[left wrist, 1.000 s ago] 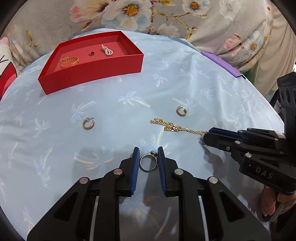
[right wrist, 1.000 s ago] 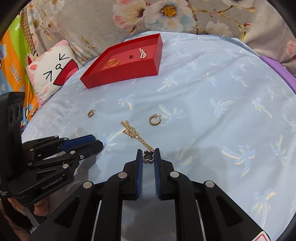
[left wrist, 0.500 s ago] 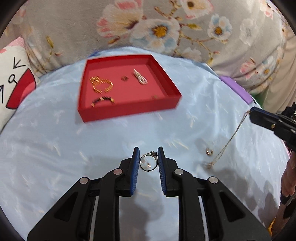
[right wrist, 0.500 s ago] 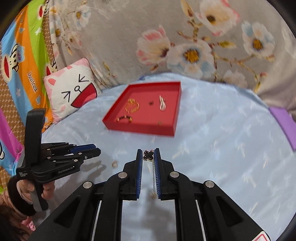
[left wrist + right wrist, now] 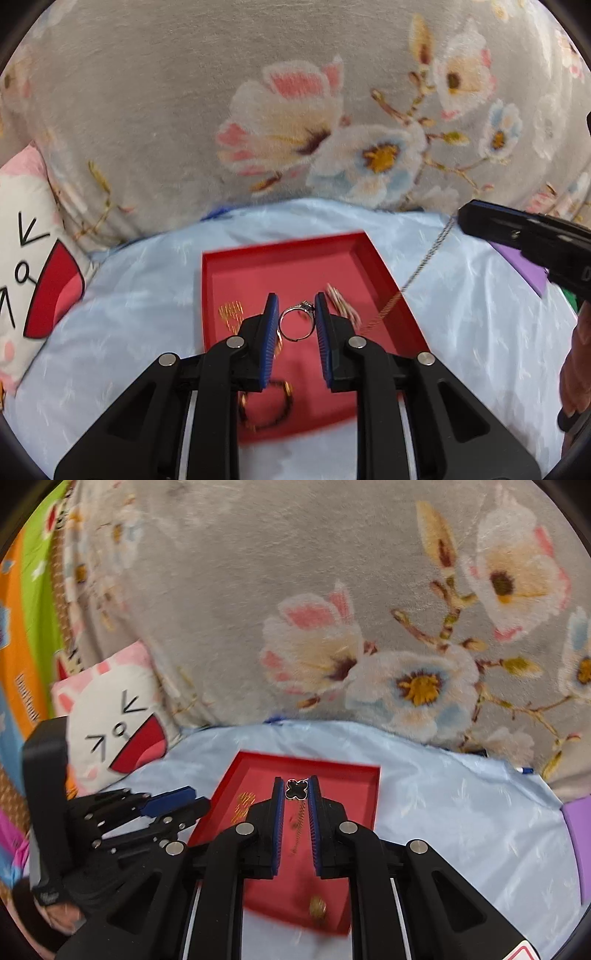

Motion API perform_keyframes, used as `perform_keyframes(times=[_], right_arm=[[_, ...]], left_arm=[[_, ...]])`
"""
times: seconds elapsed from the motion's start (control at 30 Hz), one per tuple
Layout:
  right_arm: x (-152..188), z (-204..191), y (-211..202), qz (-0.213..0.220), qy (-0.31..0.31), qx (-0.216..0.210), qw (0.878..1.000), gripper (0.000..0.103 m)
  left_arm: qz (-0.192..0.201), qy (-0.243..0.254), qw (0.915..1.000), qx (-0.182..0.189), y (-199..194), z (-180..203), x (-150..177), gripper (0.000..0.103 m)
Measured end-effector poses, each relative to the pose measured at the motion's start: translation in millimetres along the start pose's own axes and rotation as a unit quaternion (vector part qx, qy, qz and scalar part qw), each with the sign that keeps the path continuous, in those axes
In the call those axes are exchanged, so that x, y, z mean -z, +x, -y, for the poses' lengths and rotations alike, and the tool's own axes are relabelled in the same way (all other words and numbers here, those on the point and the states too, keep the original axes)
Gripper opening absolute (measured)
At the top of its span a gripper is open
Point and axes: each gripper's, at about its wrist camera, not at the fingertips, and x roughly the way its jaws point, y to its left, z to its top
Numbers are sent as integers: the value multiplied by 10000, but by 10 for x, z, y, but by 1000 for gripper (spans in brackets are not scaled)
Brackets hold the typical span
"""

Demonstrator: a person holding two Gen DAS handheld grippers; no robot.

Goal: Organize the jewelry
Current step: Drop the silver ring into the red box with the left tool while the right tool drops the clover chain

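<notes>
the left gripper [image 5: 296,320] hangs above the red tray [image 5: 373,258], its blue-lined fingers [image 5: 271,325] pinching a silver ring [image 5: 295,325] upright between them, the small stone setting at the top right of the band against the right finger. the right gripper [image 5: 295,789] is also over the tray [image 5: 373,797], its fingers [image 5: 277,805] pressed nearly together on a black clover pendant [image 5: 295,789] at their tips, and a thin gold chain [image 5: 300,821] hangs down from the pendant between them. in the left wrist view that chain [image 5: 424,262] slants from the right gripper's dark tip at the right edge down across the tray's right wall

the tray lies on a pale blue cloth [image 5: 461,314] printed with faint palm trees, which covers the surface below. inside the tray, blurred, are a gold chain piece [image 5: 231,314] left of the left fingers, a pale looped piece [image 5: 341,304] just right of them, and a dark and gold bracelet [image 5: 273,406] nearer the front wall, partly hidden by the gripper. in the right wrist view a small gold item [image 5: 317,906] lies near the tray's front edge, too blurred to tell what it is

behind the blue cloth is a grey blanket with large flowers [image 5: 295,122], and a white cartoon cat pillow [image 5: 118,731] sits at the left. a purple object [image 5: 578,830] shows at the right edge of the cloth. a hand [image 5: 576,369] shows at the right edge of the left wrist view, below the right gripper
</notes>
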Motion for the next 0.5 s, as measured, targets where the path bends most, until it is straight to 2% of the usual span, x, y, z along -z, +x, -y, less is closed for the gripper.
perform_keyframes(times=[0.13, 0.23, 0.37, 0.5], right_arm=[[-230, 224, 594, -71, 235, 266, 9993, 11], [-275, 370, 980, -231, 330, 371, 9985, 11], [-172, 527, 1352, -601, 426, 453, 9963, 11], [38, 561, 1443, -799, 368, 471, 9950, 12]], left_arm=[[-35, -103, 9999, -83, 464, -89, -310, 19], [-288, -314, 9991, 21, 855, -166, -435, 19], [-481, -401, 9979, -140, 1202, -198, -421, 20], [-649, -471, 9962, -335, 1417, -231, -312, 23]])
